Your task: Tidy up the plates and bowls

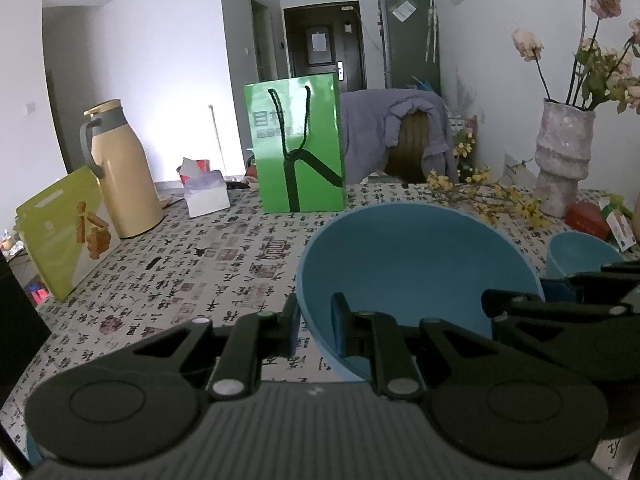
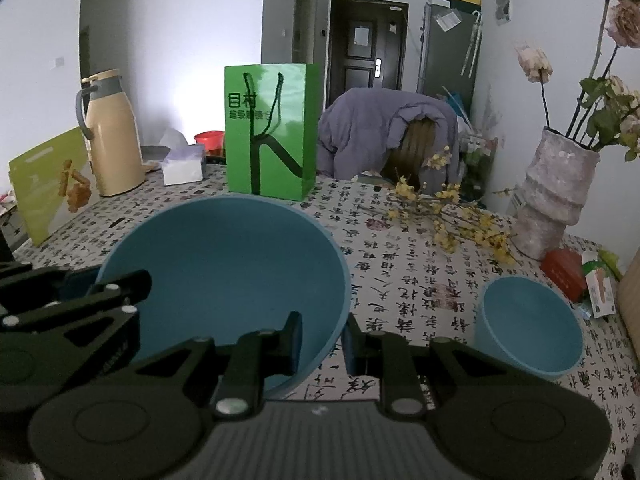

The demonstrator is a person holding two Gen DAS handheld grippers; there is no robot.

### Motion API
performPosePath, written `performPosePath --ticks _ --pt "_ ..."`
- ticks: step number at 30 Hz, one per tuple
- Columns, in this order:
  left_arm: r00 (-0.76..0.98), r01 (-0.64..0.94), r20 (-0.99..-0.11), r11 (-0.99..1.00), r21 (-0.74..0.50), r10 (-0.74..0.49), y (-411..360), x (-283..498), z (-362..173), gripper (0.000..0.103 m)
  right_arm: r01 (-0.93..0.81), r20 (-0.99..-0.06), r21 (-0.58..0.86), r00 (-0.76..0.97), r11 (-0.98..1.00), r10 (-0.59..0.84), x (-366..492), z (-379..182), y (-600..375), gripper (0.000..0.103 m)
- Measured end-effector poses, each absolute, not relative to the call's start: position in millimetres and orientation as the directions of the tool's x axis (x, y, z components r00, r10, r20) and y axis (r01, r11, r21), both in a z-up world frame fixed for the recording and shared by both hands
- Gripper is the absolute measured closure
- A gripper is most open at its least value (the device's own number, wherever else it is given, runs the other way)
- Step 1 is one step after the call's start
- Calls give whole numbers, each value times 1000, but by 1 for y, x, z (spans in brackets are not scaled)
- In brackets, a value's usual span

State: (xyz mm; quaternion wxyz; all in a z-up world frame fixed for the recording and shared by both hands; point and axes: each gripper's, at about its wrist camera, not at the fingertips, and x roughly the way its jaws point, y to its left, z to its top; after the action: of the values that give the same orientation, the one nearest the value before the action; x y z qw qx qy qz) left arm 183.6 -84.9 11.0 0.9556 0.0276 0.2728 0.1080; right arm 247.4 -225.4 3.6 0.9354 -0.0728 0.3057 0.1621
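Both grippers have their jaws pinched on opposite rims of the big blue bowl [image 2: 224, 276], the left gripper [image 1: 316, 330] and right gripper [image 2: 322, 338] lifting it tilted over the desk [image 2: 400, 272], so keep it level while nesting with the small blue bowl [image 2: 528, 328] nearby.

I see white walls [image 2: 192, 20] and a dark door [image 2: 366, 48] at twelve o'clock down a short hall, with a grey fridge [image 2: 448, 48] at one o'clock. A chair [image 2: 412, 148] draped in a purple coat [image 2: 360, 132] stands behind the table [image 2: 400, 264], whose cloth is printed with calligraphy. Light is dim, brightest on the wall at eleven o'clock.
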Motion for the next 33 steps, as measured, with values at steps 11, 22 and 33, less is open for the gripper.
performPosePath --ticks 11,22,33 --pt "834 -211 -500 972 99 232 -69 168 17 87 -365 -586 -48 764 930 270 234 10 -210 83" --pt "837 -237 -488 968 84 247 -51 153 23 87 -385 -574 -61 768 921 283 219 17 -190 83" --pt "835 -268 -481 961 70 268 -31 137 27 87 -412 -565 -70 767 908 305 206 21 -168 83"
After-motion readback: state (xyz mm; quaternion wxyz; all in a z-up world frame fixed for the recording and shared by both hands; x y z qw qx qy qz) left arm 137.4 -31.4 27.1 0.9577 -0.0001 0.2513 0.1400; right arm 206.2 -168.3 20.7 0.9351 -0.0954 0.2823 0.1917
